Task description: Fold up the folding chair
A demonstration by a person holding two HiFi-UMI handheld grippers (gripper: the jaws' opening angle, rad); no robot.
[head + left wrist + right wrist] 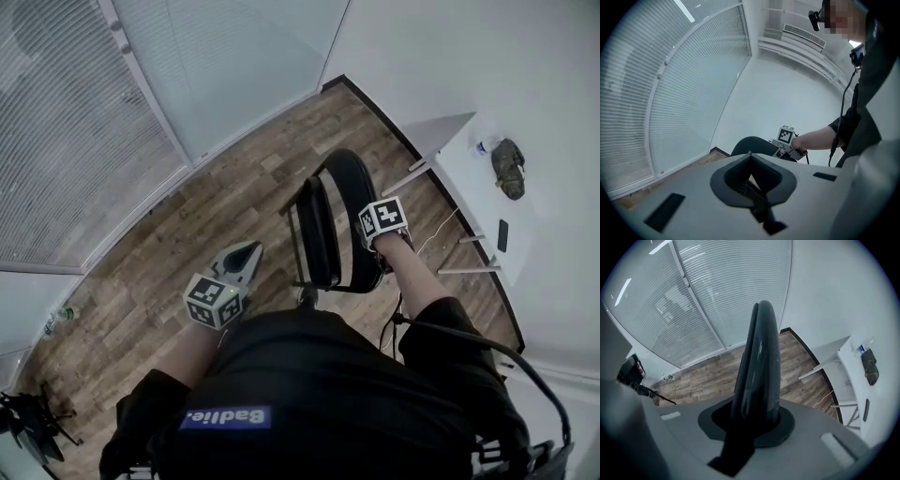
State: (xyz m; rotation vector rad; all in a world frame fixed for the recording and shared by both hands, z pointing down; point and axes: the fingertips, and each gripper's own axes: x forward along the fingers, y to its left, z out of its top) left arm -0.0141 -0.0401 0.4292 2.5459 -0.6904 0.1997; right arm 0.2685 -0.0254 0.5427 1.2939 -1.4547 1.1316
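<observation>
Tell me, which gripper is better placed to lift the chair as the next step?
Right. The right gripper is clamped on the top edge of the chair, pointing steeply down. The left gripper is shut, empty and apart from it.

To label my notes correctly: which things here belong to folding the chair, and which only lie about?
Job in hand:
folding chair
right gripper, shut on it
left gripper, shut, empty

Lying about:
white table
bottle
olive bundle
phone
floor bottle
tripod
</observation>
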